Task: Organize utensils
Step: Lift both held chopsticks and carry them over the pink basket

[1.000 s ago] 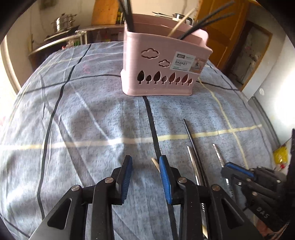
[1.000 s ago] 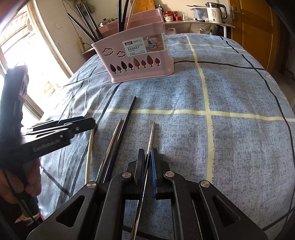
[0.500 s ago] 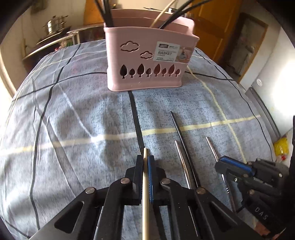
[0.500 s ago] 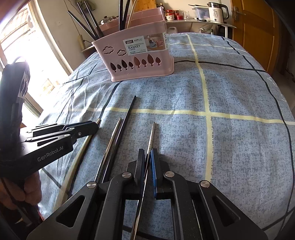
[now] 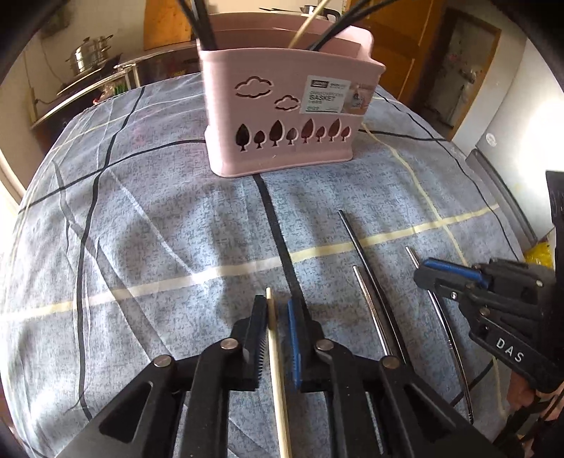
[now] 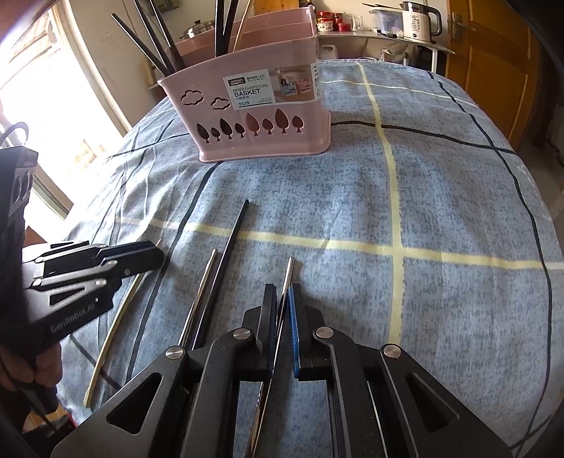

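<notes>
A pink chopstick basket (image 5: 282, 141) (image 6: 261, 116) stands at the far side of the blue checked cloth, with several chopsticks upright in it. A pale wooden chopstick (image 5: 272, 317) (image 6: 116, 317) lies between the fingers of my left gripper (image 5: 276, 306). Its jaws are opening, and a gap shows between the stick and the blue pad. My right gripper (image 6: 281, 292) (image 5: 423, 274) is shut on a thin metal chopstick (image 6: 289, 271), low over the cloth. A black chopstick (image 5: 356, 239) (image 6: 232, 239) and a silver one (image 5: 366, 299) (image 6: 201, 292) lie between the two grippers.
The cloth (image 6: 440, 197) covers a rounded table that drops away on every side. A person's hand (image 6: 42, 370) holds the left gripper's handle. Behind the table are a shelf with a steel pot (image 5: 88, 56), a kettle (image 6: 419, 17) and wooden doors.
My left gripper went from wide open to shut on the wooden chopstick, and its jaws have now parted slightly. The right gripper has kept its hold on the metal chopstick and has not moved.
</notes>
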A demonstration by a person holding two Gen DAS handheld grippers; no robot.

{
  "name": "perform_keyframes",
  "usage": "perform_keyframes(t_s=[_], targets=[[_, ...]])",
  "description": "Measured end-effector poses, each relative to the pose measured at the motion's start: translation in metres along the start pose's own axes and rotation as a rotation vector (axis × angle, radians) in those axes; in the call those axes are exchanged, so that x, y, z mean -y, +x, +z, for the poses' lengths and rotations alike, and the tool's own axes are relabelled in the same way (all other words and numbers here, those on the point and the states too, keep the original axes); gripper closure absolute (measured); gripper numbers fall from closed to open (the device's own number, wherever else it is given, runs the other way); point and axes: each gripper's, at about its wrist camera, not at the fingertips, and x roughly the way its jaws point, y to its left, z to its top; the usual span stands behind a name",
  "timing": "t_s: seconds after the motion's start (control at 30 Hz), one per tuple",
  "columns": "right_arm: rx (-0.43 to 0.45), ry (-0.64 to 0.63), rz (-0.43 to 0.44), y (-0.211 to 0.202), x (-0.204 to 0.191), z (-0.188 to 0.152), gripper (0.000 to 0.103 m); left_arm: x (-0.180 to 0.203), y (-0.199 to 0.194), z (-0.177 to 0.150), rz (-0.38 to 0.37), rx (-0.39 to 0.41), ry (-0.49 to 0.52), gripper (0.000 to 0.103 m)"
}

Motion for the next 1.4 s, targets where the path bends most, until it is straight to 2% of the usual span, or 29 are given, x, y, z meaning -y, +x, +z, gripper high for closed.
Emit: perform_keyframes(t_s=[0.17,0.2,0.23,0.37,0.5,0.8,1.0,1.17,1.4], targets=[[-0.021,-0.014,-0.018,0.005,-0.003,0.009,0.098,0.010,0.001,-0.001,0.043,0.000,0.050,0.088],[-0.021,-0.017,-0.017,0.006,-0.003,0.009,0.098,0.010,0.002,0.000,0.049,0.000,0.053,0.090],[-0.022,-0.018,-0.016,0.005,-0.003,0.009,0.098,0.010,0.002,0.000,0.059,-0.001,0.055,0.099],[-0.015,-0.014,0.015,0.002,-0.001,0.010,0.099,0.004,0.000,0.002,0.043,-0.003,0.028,0.099],[0.037,-0.016,0.034,-0.017,-0.003,0.016,0.099,-0.001,-0.017,0.011,0.025,0.040,0.009,0.099],[0.195,-0.031,0.058,-0.075,-0.007,0.046,0.099,-0.002,-0.088,0.050,-0.013,0.225,0.015,0.099],[0.298,-0.042,0.051,-0.107,-0.010,0.064,0.099,-0.006,-0.124,0.070,-0.024,0.321,0.020,0.099],[0.360,-0.045,0.043,-0.123,-0.008,0.069,0.099,-0.009,-0.138,0.077,-0.028,0.368,0.015,0.099],[0.348,-0.042,0.041,-0.122,-0.004,0.060,0.099,-0.012,-0.141,0.068,-0.035,0.374,0.002,0.099]])
